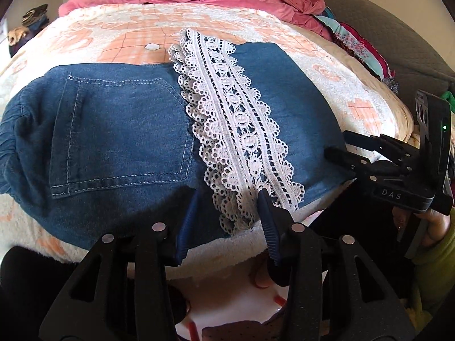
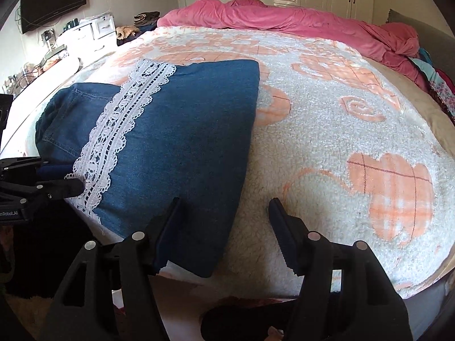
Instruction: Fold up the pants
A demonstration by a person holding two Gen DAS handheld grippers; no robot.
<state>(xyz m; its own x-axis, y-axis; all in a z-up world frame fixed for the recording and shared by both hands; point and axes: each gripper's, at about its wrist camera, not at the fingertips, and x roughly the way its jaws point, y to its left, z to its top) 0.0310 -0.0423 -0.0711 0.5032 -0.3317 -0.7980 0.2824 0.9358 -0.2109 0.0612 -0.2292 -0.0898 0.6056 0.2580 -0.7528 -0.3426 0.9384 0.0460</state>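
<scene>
Blue denim pants [image 1: 128, 130] lie folded near the bed's front edge, back pocket up on the left. Their white lace hem [image 1: 236, 113] runs across them from front to back. My left gripper [image 1: 227, 199] is open. Its tips rest on the fabric at the near edge, one on denim and one on lace, with the lace's end flat between them. In the right wrist view the pants [image 2: 184, 128] and lace [image 2: 119, 130] lie left of centre. My right gripper [image 2: 223, 207] is open. Its left finger is over the denim's near right corner and its right finger over the blanket.
A fluffy white and peach blanket [image 2: 341, 130] covers the bed. A pink duvet [image 2: 284, 20] is heaped along the far side. Patterned clothes [image 1: 355, 42] lie at the right edge. A hand [image 1: 435, 221] holds the right gripper [image 1: 337, 143]. The left gripper [image 2: 57, 172] shows at the left.
</scene>
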